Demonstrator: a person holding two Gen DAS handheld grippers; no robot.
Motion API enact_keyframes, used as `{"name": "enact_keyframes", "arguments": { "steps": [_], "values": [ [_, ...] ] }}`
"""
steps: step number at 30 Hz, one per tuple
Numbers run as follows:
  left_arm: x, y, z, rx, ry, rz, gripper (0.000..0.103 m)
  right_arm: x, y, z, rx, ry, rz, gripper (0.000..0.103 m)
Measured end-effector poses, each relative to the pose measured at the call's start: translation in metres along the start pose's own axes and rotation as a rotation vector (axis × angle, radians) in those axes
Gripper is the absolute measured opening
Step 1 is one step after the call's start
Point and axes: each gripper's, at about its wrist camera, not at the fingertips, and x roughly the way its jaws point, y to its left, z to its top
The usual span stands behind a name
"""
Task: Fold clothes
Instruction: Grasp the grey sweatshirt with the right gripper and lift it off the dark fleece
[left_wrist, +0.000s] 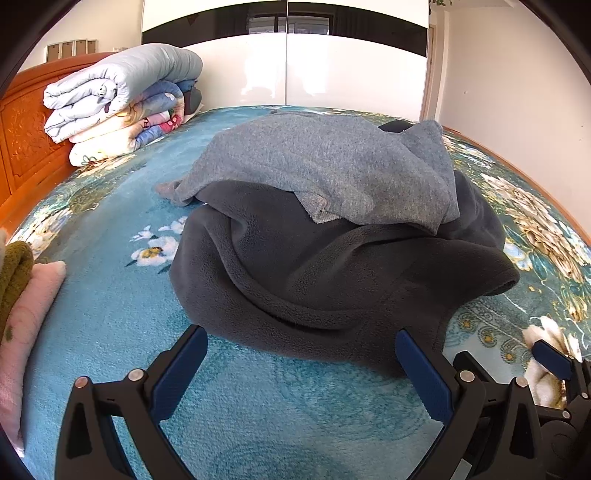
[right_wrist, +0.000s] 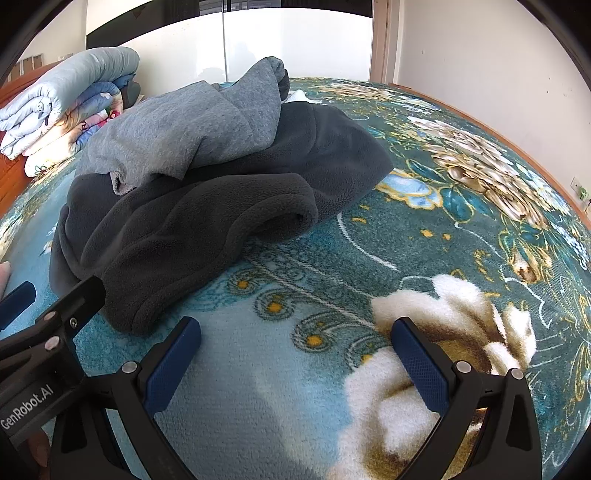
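A crumpled dark grey fleece garment (left_wrist: 332, 266) lies on the bed, with a lighter blue-grey fleece garment (left_wrist: 325, 162) heaped on top. Both also show in the right wrist view, the dark one (right_wrist: 207, 221) and the blue-grey one (right_wrist: 184, 125). My left gripper (left_wrist: 299, 343) is open and empty, just short of the dark garment's near edge. My right gripper (right_wrist: 295, 332) is open and empty over the blanket, to the right of the pile. The left gripper also shows at the left edge of the right wrist view (right_wrist: 55, 295).
The bed is covered by a teal floral blanket (left_wrist: 110, 302). Folded quilts (left_wrist: 118, 96) are stacked by the orange wooden headboard (left_wrist: 22, 140). Folded pink and olive clothes (left_wrist: 22, 295) lie at the left edge. A white wardrobe (left_wrist: 288, 74) stands behind the bed.
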Motion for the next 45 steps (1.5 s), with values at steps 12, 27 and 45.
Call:
{"name": "enact_keyframes", "arguments": {
  "steps": [12, 27, 45],
  "values": [
    [-0.022, 0.049, 0.011, -0.117, -0.087, 0.06, 0.103, -0.029, -0.017, 0.008, 0.045, -0.123, 0.114, 0.103],
    [-0.021, 0.101, 0.011, -0.273, -0.075, 0.05, 0.103, 0.041, 0.042, 0.124, -0.028, 0.088, 0.363, 0.064],
    [-0.092, 0.107, 0.014, -0.256, -0.254, -0.086, 0.103, -0.177, -0.041, 0.153, 0.151, -0.273, 0.762, 0.01]
  ]
}}
